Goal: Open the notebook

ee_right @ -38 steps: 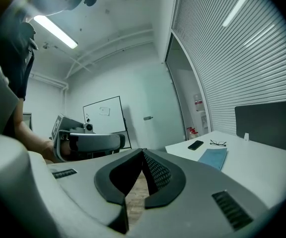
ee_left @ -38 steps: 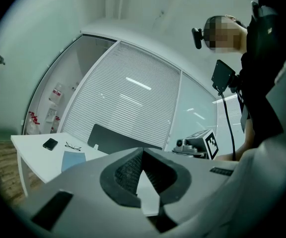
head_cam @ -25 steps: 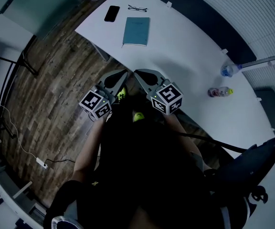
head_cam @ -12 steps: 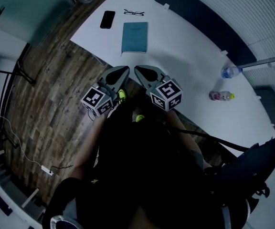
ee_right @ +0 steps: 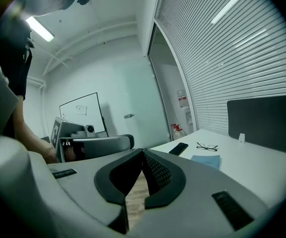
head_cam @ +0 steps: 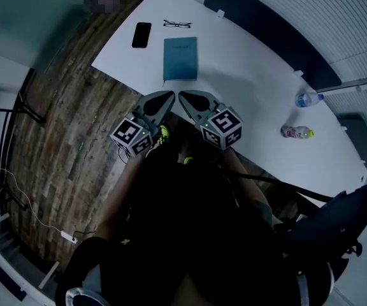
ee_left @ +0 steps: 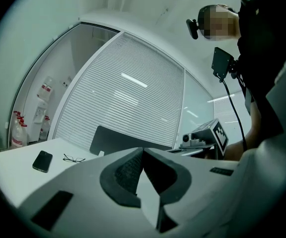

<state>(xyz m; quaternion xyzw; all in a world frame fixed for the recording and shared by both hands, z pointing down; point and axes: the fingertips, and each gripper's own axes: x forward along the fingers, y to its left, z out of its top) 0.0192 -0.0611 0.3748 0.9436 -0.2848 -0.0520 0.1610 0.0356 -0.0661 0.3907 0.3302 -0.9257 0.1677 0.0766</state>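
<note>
One teal notebook (head_cam: 180,58) closed, flat | left gripper (head_cam: 169,96) clenched, empty | right gripper (head_cam: 184,97) clenched, empty

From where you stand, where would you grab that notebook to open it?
Probably the cover alone, at a near corner of the notebook, coming low from the near edge of the table: it lies flat, closed, close to that edge. Spine side unclear.
</note>
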